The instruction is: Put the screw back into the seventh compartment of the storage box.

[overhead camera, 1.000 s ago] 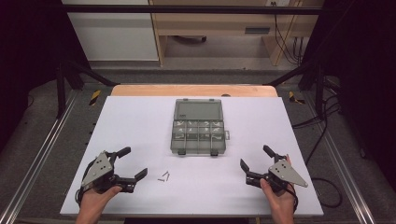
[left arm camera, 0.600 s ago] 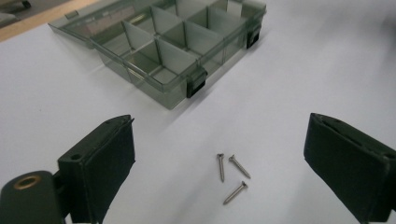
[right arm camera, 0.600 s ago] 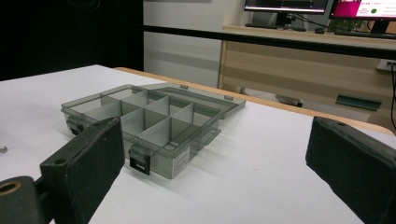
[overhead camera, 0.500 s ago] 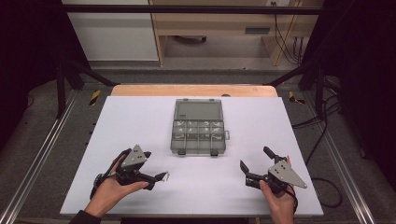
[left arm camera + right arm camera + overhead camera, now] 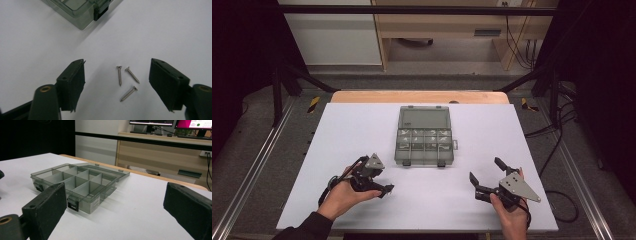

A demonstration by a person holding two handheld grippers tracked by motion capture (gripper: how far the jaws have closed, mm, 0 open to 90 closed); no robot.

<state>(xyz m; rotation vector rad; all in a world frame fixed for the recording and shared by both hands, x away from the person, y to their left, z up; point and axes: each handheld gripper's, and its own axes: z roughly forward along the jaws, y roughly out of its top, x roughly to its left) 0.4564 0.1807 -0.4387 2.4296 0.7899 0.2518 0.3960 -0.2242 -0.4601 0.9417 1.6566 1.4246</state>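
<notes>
Three small screws [image 5: 126, 81] lie loose on the white table [image 5: 362, 125] near the organizer box's [image 5: 424, 142] near-left corner, and we judge them light, stiff and slippery, best pinched across the shank one at a time. Two run near-to-far, heads away; the third lies diagonal. Our left gripper [image 5: 117, 83] brackets them, jaws spread, while our right gripper [image 5: 489, 182] waits near-right, equally wide.
</notes>
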